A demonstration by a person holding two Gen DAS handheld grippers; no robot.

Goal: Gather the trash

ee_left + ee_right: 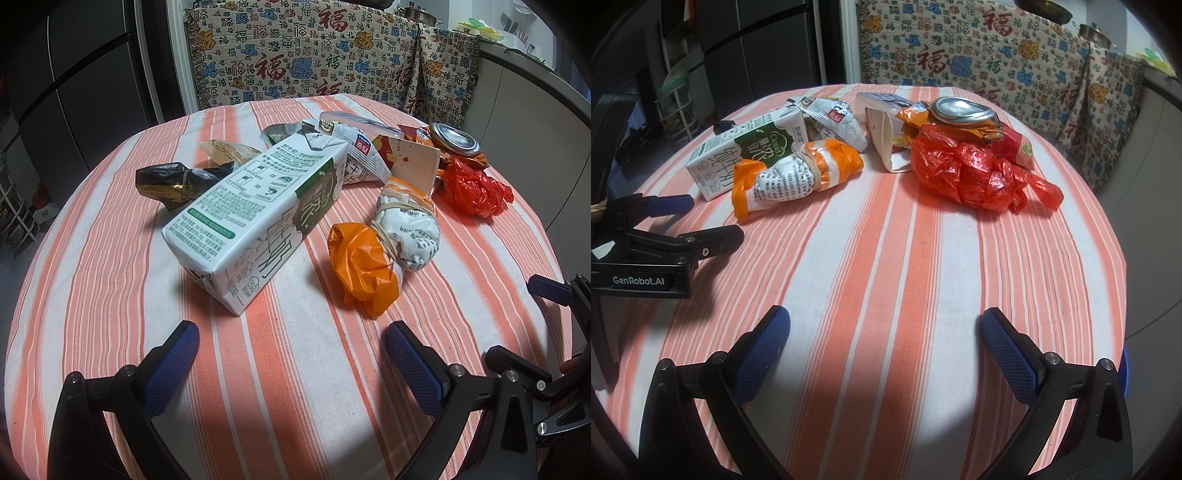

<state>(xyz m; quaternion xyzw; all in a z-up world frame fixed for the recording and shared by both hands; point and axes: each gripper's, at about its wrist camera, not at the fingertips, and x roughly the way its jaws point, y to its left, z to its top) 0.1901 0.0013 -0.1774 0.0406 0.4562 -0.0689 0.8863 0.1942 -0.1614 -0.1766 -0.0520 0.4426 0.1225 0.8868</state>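
Both tools are empty: the left gripper (291, 345) hovers low over the striped tablecloth (295, 387) with its blue-padded fingers spread wide and nothing between them, and the right gripper (884, 332) is just as wide open over bare cloth nearer the table's edge. By the look of things the collecting has hardly begun, since every piece of rubbish in view lies on the round table and none is in a grip. Closest to the left gripper is a green-and-white milk carton (251, 210) lying on its side, its near end pointing toward the open fingers. Just beside it on the right lies an orange and white plastic bag bundle (384, 251) bound with rubber bands. Behind the carton sit a black crumpled wrapper (173, 182), a yellowish wrapper (225, 151) and a silver foil snack packet (360, 155). Farther right are a small white paper box (882, 136) lying open-ended, a crushed metal can (960, 110) resting on an orange snack wrapper, and a crumpled red plastic bag (967, 173), which is the nearest item ahead of the right gripper, with a red packet (1015, 146) just behind it. No bin or trash bag for receiving the waste shows clearly in either view, so where the pieces are to go cannot be told. As for contents, the carton looks closed, the box's inside is too dim to judge, and whether the bags hold anything is hidden by their crumpling
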